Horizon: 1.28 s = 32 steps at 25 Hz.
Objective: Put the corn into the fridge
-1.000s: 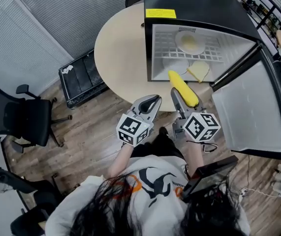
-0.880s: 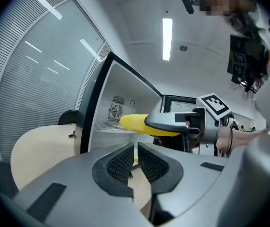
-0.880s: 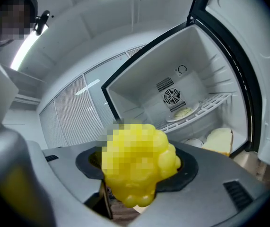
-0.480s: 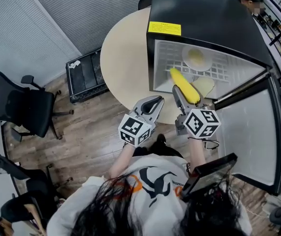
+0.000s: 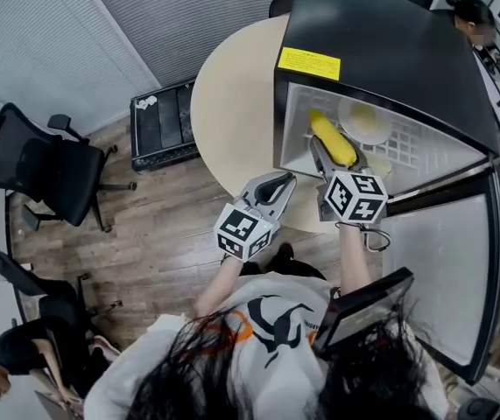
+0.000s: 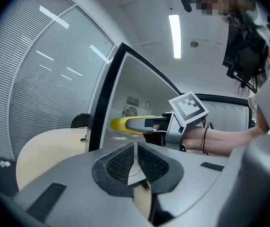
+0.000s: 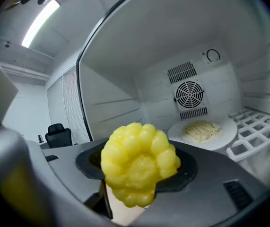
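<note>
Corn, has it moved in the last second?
Yes. The corn has gone forward, from the fridge's open front edge to inside, above the wire shelf beside the plate.

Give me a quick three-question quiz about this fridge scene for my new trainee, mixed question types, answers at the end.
1. True or false: the left gripper is shut and empty.
2. Which gripper holds the corn?
3. The plate sits: A, on the wire shelf inside the fridge; B, on top of the fridge; C, in the left gripper.
Key: 1 true; 2 the right gripper; 3 A.
</note>
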Each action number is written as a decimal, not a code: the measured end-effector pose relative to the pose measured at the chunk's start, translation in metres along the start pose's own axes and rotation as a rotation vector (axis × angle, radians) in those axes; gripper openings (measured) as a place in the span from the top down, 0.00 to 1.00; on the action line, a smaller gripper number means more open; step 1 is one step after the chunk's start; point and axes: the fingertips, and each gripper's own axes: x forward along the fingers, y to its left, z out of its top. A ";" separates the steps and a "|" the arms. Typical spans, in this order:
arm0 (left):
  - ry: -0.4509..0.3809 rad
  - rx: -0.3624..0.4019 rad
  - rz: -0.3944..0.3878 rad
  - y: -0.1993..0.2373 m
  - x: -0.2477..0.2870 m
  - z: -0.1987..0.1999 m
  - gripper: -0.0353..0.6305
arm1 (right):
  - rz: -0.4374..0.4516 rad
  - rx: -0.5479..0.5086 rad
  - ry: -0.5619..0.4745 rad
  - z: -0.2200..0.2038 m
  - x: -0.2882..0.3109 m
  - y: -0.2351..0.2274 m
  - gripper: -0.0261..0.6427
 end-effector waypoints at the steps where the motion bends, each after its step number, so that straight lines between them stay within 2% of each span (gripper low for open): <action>1: 0.001 -0.002 0.007 0.002 -0.001 0.000 0.92 | -0.003 -0.013 0.005 0.000 0.005 0.000 0.58; 19: -0.001 -0.009 0.065 0.022 -0.020 -0.002 0.92 | -0.153 -0.311 0.134 0.016 0.066 -0.002 0.58; 24: -0.008 -0.007 0.069 0.026 -0.026 -0.001 0.92 | -0.177 -0.335 0.141 0.016 0.068 -0.001 0.58; 32: -0.003 -0.004 0.070 0.028 -0.033 -0.002 0.92 | -0.194 -0.436 0.163 0.008 0.070 0.004 0.58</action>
